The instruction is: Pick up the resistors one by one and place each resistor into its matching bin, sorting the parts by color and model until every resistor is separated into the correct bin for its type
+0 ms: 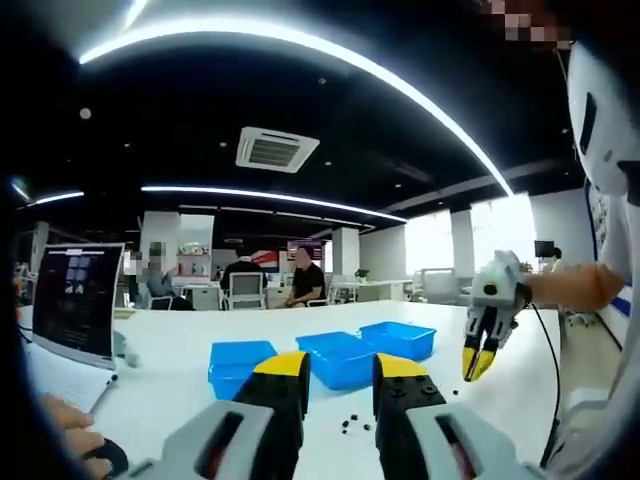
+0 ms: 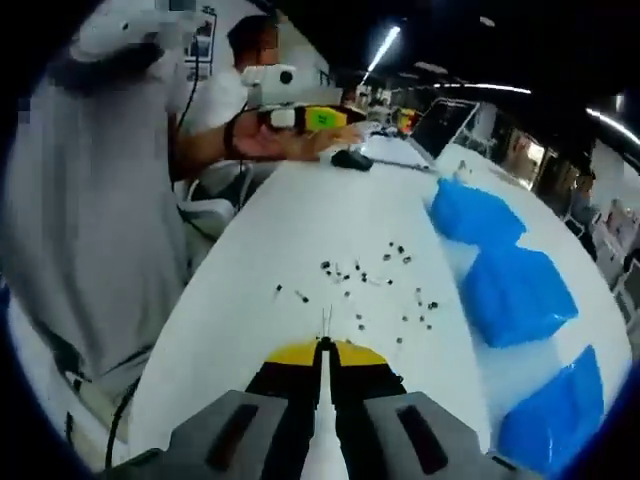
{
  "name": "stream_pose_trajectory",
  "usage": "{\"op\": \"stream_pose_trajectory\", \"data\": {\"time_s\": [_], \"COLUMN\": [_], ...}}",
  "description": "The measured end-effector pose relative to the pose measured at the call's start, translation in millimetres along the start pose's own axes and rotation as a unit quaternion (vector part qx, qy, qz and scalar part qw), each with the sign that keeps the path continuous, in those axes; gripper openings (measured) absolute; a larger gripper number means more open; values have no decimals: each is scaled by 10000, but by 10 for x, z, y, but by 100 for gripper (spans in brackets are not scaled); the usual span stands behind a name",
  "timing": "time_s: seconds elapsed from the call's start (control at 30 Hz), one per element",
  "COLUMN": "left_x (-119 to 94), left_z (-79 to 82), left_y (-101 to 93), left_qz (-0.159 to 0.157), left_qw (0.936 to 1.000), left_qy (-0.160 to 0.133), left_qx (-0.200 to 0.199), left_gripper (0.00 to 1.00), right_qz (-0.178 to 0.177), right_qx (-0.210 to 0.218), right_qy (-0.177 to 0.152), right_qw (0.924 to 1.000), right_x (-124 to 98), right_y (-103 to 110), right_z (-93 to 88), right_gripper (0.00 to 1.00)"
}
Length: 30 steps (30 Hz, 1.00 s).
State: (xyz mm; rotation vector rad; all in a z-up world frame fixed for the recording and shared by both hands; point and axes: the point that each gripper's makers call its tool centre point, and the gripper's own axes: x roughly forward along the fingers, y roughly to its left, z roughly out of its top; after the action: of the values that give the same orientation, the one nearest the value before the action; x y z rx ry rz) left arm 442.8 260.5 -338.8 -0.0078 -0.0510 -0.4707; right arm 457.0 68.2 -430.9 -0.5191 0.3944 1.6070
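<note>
Left gripper view:
left gripper [image 1: 340, 378]: jaws rise from the bottom with a clear gap between the yellow tips, nothing in there, hanging above the white table [image 1: 170, 350].
resistors [image 1: 352, 424]: a few tiny dark specks on the table, seen through the gap between the jaws. Way too small to tell which way any of them points.
blue bins [image 1: 340, 358]: three of them in a row just past the jaw tips, running left to right across the view, long sides roughly side by side.
right gripper [image 1: 478, 362]: comes in from the right, held in a hand [image 1: 585, 283], yellow tips pointing down at the table, tips close together. Can't see from here if anything's pinched.
laptop [image 1: 78, 302]: open at the left edge of the table.

Right gripper view:
right gripper [image 2: 326, 347]: jaws pretty much closed, yellow tips meeting, and two thin wire leads poke straight out ahead of the tips, so it looks clamped on a resistor [image 2: 326, 322] with its long axis running along the jaws, away from the camera.
loose resistors [image 2: 380, 275]: scattered over the middle of the table, pointing every which way.
blue bins: the three sit along the right side, well apart from the scatter.
left gripper [image 2: 318, 118]: far end, held in a hand, with green and yellow on it; can't tell its opening from here.
</note>
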Motion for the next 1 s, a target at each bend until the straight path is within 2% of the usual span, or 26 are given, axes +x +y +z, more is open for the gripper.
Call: {"op": "stream_pose_trajectory", "data": {"time_s": [0.17,0.23,0.33,0.4,0.5,0.63,0.73,0.87,0.93,1.0], "left_x": [-5,-8,-17,-18,-29,-38,-37,-35,-34,-36], "left_z": [-22,-26,0,5,32,33,3,5,12,18], "left_y": [9,13,9,10,-2,-2,7,13,14,9], "left_qz": [20,29,41,56,64,71,72,77,79,77], "left_qw": [10000,10000,10000,10000,10000,10000,9999,9999,9999,10000], "left_qy": [49,62,42,49,31,29,76,71,61,54], "left_qx": [1,-5,22,20,29,33,26,33,33,34], "left_gripper": [27,27,27,27,27,27,27,27,27,27], "right_qz": [-326,-443,-910,-1174,-1687,-2217,-2622,-3211,-3362,-3494], "right_qx": [481,551,626,752,905,1148,1203,1327,1371,1328], "right_qy": [-955,-1145,-1476,-1735,-1946,-2308,-2385,-2540,-2568,-2486], "right_qw": [9937,9909,9829,9749,9620,9404,9273,9027,8957,8936], "right_x": [-65,-94,-183,-252,-366,-547,-678,-906,-985,-1019], "right_y": [-124,-179,-381,-502,-735,-1010,-1188,-1438,-1515,-1551], "right_z": [250,308,407,453,418,410,386,331,285,244], "right_gripper": [6,6,6,6,6,6,6,6,6,6]}}
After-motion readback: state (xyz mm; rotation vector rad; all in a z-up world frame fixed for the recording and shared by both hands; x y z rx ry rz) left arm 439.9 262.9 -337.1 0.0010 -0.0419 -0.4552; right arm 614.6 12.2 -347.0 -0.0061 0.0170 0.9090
